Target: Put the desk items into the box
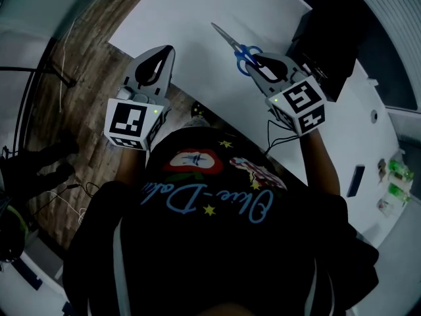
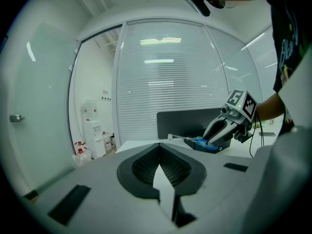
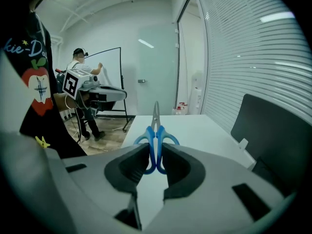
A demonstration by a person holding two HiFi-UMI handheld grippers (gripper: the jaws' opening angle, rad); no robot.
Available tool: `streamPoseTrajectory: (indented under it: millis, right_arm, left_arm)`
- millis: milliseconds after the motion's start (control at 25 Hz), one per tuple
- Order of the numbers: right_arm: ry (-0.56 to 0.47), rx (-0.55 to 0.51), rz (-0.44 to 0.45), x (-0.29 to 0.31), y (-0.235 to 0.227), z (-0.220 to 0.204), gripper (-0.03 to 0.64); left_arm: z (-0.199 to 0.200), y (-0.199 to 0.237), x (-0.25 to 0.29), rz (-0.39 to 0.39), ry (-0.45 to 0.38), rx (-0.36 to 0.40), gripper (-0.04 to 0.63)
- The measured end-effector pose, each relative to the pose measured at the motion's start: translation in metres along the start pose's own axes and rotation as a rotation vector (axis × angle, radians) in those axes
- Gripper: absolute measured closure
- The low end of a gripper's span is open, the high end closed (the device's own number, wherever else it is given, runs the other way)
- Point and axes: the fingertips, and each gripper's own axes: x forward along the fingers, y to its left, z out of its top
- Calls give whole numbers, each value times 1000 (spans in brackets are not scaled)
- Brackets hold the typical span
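Your dark shirt fills the bottom of the head view, and both arms reach up from it toward the middle of the frame.

Your right gripper is clenched on the scissors. In the right gripper view its pads press on the blue handles from both sides, with the loops sticking out past the gripper tips and the closed blades pointing straight away, up the centre of the frame. In the head view the blades point to the upper left, over the white surface. The scissors sit just left of the dark box, which stands on the surface at the upper right. From the left gripper view you see the same grip side-on at the right of the frame, the blue handles in front of the box's dark wall.

Your left gripper is left of centre in the head view, over the edge of the surface and the wooden floor. Its jaws are closed, the tips meeting with nothing between them.

Small green and clear items lie on the surface at the right edge, well apart from the box. Another person stands by a whiteboard at the left of the right gripper view.
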Motion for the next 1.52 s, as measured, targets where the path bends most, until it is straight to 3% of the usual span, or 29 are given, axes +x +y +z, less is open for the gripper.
streamPoseTrajectory:
  millis: [360, 880, 1520]
  right_arm:
    - [-41, 12, -29, -11, 1, 12, 526]
    - [-86, 47, -96, -28, 4, 22, 526]
    - [-95, 107, -228, -103, -27, -21, 526]
  left_arm:
    - [3, -12, 4, -38, 7, 43, 588]
    - [7, -18, 14, -118, -14, 24, 588]
    - [22, -93, 53, -266, -8, 66, 588]
